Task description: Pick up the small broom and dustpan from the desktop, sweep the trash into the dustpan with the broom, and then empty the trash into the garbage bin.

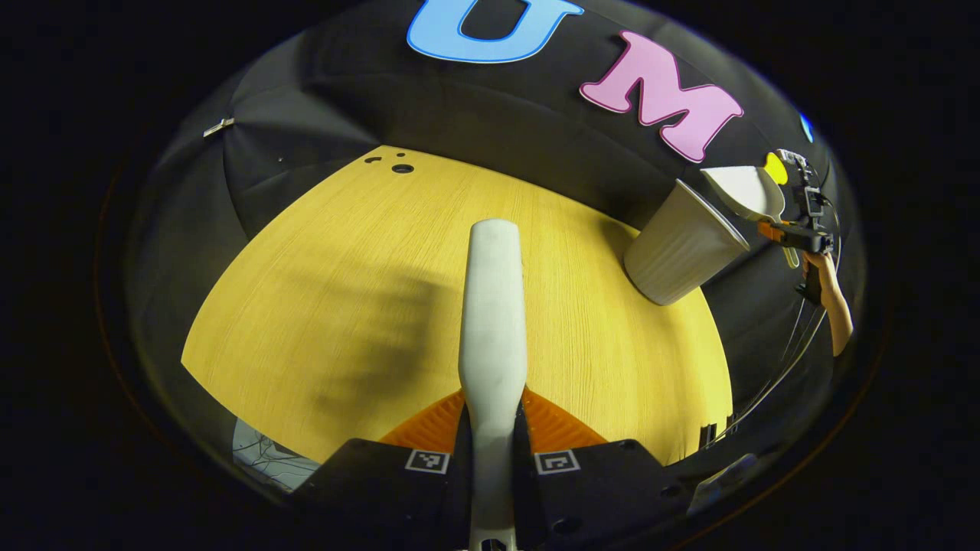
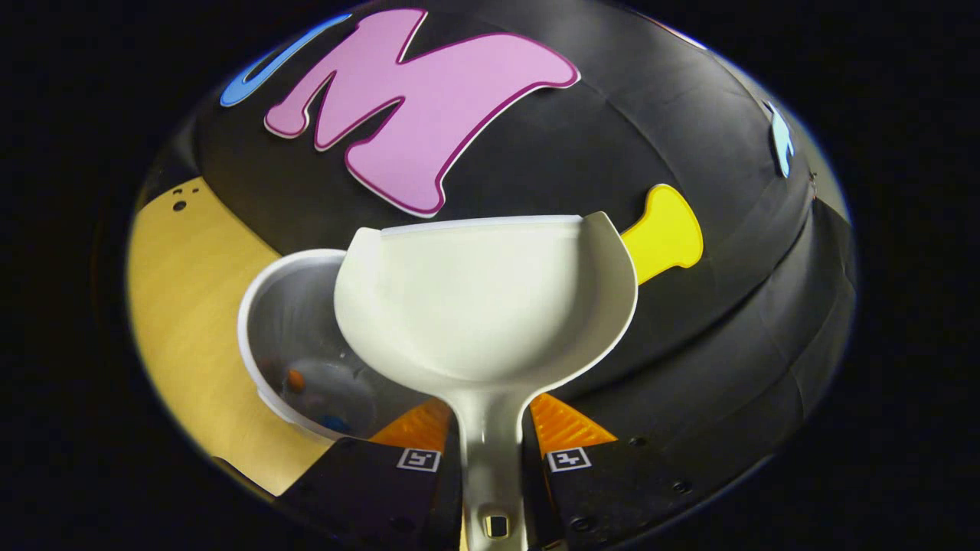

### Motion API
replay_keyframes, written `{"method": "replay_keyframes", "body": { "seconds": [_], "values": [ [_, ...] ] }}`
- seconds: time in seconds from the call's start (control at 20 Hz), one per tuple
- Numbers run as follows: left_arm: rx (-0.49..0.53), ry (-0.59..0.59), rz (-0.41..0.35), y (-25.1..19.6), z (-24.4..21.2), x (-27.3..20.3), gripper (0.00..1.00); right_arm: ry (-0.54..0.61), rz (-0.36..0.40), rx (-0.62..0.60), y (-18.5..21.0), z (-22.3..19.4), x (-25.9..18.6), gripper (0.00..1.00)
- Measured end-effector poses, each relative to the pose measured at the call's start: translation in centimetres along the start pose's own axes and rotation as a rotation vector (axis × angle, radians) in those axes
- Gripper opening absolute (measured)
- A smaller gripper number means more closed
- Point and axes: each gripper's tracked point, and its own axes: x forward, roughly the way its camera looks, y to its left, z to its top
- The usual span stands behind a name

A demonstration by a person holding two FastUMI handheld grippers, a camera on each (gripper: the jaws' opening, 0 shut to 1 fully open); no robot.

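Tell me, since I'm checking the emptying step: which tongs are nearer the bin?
Right. The right tongs hold the dustpan just above the bin. The left tongs, gripping the broom, are farther back across the table.

The desktop (image 1: 344,252) looked like pale wood laminate with a fine straight grain and a matt finish. The broom handle (image 1: 494,306), the dustpan (image 2: 482,298) and the ribbed garbage bin (image 1: 681,249) were off-white plastic, smooth with a soft sheen. The finger pads (image 2: 563,422) were orange, ridged and rubbery-looking.
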Motion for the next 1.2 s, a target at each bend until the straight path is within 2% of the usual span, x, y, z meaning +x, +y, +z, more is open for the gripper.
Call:
{"method": "replay_keyframes", "body": {
  "seconds": [0.25,0.35,0.4,0.45,0.55,0.65,0.75,0.9,0.95,1.0,1.1,1.15,1.2],
  "values": [
    [0.003,-0.045,0.008,-0.3,1.0,0.1,0.26,-0.082,0.159,0.281,1.1,4.1,-3.3,0.33],
    [-0.020,-0.045,0.009,-0.3,0.7,0.5,0.26,-0.132,0.175,0.323,1.1,5.6,-4.5,0.39],
    [-0.029,-0.042,0.008,-0.2,0.4,0.4,0.26,-0.148,0.186,0.333,1.0,6.3,-4.8,0.35],
    [-0.029,-0.041,0.011,0.1,0.4,0.5,0.26,-0.152,0.212,0.354,1.5,7.0,-5.4,0.39],
    [-0.013,-0.043,0.026,0.6,0.4,0.6,0.27,-0.162,0.276,0.393,3.5,7.8,-7.3,0.35],
    [0.006,-0.044,0.037,1.2,0.4,0.4,0.27,-0.170,0.326,0.404,6.2,8.1,-10.6,0.31],
    [0.034,-0.054,0.056,1.8,0.3,-0.1,0.26,-0.157,0.401,0.440,9.0,8.1,-12.9,0.39],
    [0.056,-0.056,0.071,2.8,-0.2,-0.3,0.26,-0.097,0.532,0.496,14.4,7.7,-16.2,0.32],
    [0.055,-0.049,0.072,3.1,-0.4,-0.3,0.26,-0.083,0.552,0.487,15.8,7.3,-17.2,0.39],
    [0.057,-0.041,0.075,3.4,-0.6,-0.2,0.26,-0.072,0.565,0.474,17.0,6.9,-18.2,0.35],
    [0.071,-0.020,0.083,3.9,-1.2,0.0,0.26,-0.022,0.606,0.466,20.0,5.5,-19.7,0.35],
    [0.085,-0.014,0.077,4.1,-1.3,0.1,0.26,0.019,0.637,0.478,21.6,4.7,-20.6,0.39],
    [0.106,-0.003,0.070,4.1,-1.6,0.3,0.24,0.062,0.668,0.496,23.5,3.8,-21.8,0.35]
  ]
}}
